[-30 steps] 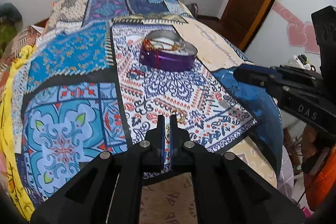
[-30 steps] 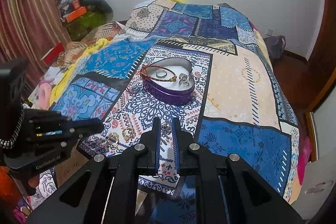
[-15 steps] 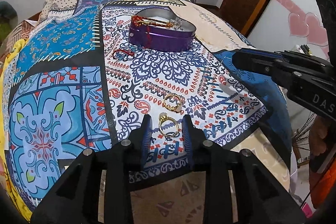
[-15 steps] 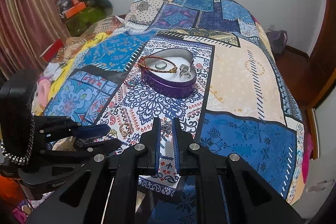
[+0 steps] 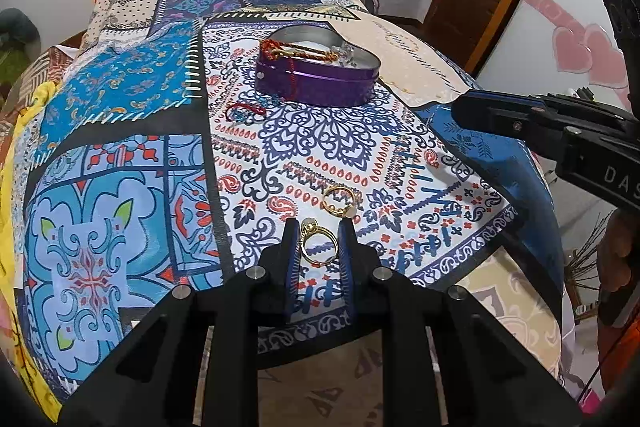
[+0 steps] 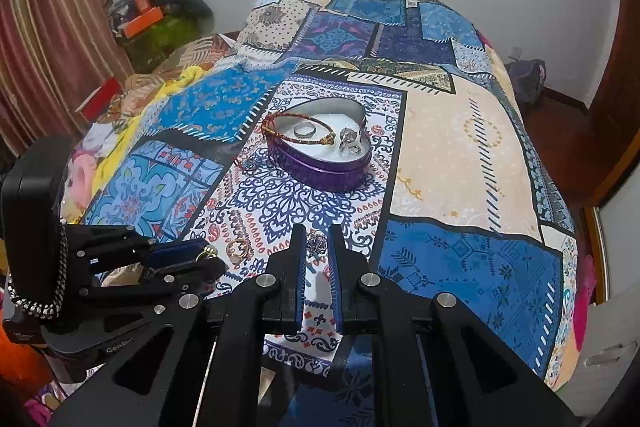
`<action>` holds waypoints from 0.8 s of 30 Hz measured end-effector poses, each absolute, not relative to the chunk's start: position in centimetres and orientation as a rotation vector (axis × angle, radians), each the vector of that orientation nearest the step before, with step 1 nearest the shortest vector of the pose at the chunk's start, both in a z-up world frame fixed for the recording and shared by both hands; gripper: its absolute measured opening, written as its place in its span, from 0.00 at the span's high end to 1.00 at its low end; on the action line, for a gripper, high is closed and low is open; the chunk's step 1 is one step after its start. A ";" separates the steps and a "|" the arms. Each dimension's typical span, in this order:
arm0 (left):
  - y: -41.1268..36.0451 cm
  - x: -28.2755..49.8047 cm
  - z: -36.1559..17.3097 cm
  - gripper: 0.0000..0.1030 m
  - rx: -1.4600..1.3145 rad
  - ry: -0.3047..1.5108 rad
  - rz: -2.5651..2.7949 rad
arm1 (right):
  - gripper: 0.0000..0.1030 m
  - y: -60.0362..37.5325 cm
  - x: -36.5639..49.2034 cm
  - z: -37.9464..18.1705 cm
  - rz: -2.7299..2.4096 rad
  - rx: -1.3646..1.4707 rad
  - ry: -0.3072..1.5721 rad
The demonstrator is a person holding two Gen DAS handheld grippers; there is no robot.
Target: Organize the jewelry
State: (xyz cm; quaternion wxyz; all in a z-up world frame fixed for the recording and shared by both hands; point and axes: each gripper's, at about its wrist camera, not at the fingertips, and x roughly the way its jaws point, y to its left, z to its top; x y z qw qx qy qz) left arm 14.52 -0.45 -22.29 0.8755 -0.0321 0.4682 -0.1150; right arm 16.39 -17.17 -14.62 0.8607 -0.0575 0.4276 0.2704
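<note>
With its jaws parted around a gold ring (image 5: 319, 242) lying on the bedspread (image 5: 132, 187), the left gripper (image 5: 319, 227) seems ready to pinch it and carry it to the purple tin (image 5: 320, 83) at twelve o'clock, while the right gripper (image 6: 317, 235) hovers slightly parted, holding nothing.

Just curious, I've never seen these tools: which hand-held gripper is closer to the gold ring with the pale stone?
The left hand-held gripper. Its open fingers straddle the gold ring with the pale stone on the bedspread. The right hand-held gripper sits off to the side around a silver trinket.
</note>
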 end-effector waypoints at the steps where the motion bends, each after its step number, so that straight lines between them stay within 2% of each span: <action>1: -0.3 14.5 -22.2 0.83 -0.069 0.975 -0.239 | 0.91 -17.2 16.4 -14.6 0.567 -0.119 0.895; 24: 2.3 19.7 -15.7 0.82 -0.069 0.775 -0.197 | 0.91 -15.9 20.5 -11.7 0.588 -0.091 0.796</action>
